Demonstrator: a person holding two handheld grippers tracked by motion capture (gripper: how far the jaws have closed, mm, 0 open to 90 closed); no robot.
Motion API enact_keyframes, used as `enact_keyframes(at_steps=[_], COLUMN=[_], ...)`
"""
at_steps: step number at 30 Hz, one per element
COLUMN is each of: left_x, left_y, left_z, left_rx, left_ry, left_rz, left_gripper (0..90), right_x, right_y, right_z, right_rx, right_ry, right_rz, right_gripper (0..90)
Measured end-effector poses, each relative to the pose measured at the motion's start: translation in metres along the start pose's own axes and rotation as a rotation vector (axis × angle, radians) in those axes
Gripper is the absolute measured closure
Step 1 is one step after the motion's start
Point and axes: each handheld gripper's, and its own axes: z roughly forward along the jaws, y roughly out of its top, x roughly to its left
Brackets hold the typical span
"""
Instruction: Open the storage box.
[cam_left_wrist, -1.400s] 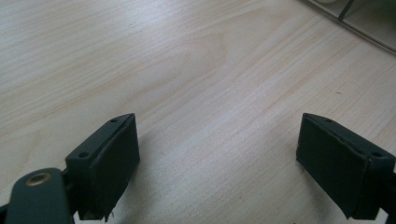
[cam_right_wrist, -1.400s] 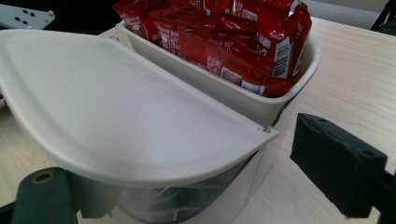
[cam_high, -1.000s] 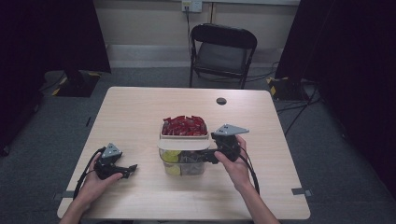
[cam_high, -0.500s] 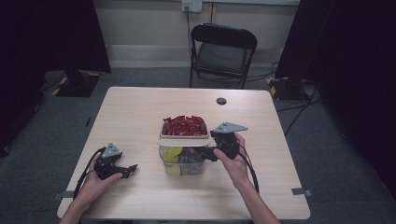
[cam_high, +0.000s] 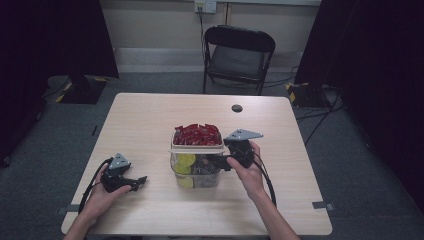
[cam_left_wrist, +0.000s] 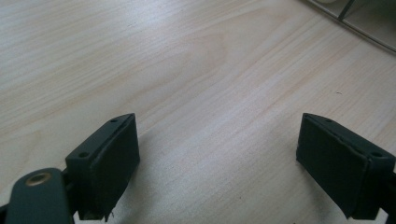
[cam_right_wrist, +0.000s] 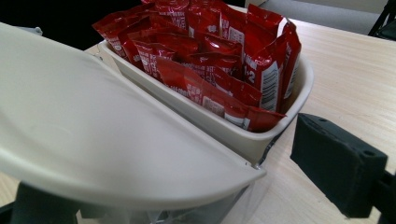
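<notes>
A clear plastic bin (cam_high: 186, 176) stands mid-table with yellow and dark items inside. On top of it sits a cream tray (cam_right_wrist: 275, 126) packed with red sachets (cam_high: 196, 134). My right gripper (cam_high: 221, 162) is at the bin's right side, level with its upper part. In the right gripper view a cream lid (cam_right_wrist: 93, 135) lies across the space between the jaws and hides the left one. The right pad (cam_right_wrist: 336, 163) stands apart from the tray, so my right gripper (cam_right_wrist: 187, 191) is open. My left gripper (cam_high: 138, 181) rests low on the table to the left, open (cam_left_wrist: 219, 163) with only bare wood between its pads.
The light wooden table (cam_high: 150, 120) has a small dark round object (cam_high: 237, 108) near its far edge. A black folding chair (cam_high: 239, 52) stands behind the table. Cables trail from both grippers toward the near edge.
My right gripper has crept slightly toward the bin. The left hand and gripper have stayed where they were.
</notes>
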Motion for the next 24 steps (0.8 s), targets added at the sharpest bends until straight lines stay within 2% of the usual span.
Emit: enact_keyframes(at_steps=[24], left_x=[0.000], left_y=[0.000], left_z=[0.000], left_rx=[0.000], left_ry=[0.000], left_rz=[0.001], left_gripper=[12.7], right_x=[-0.011], right_y=[0.011], right_z=[0.008], right_rx=[-0.014], right_ry=[0.002], right_rz=[0.003], right_gripper=[13.9])
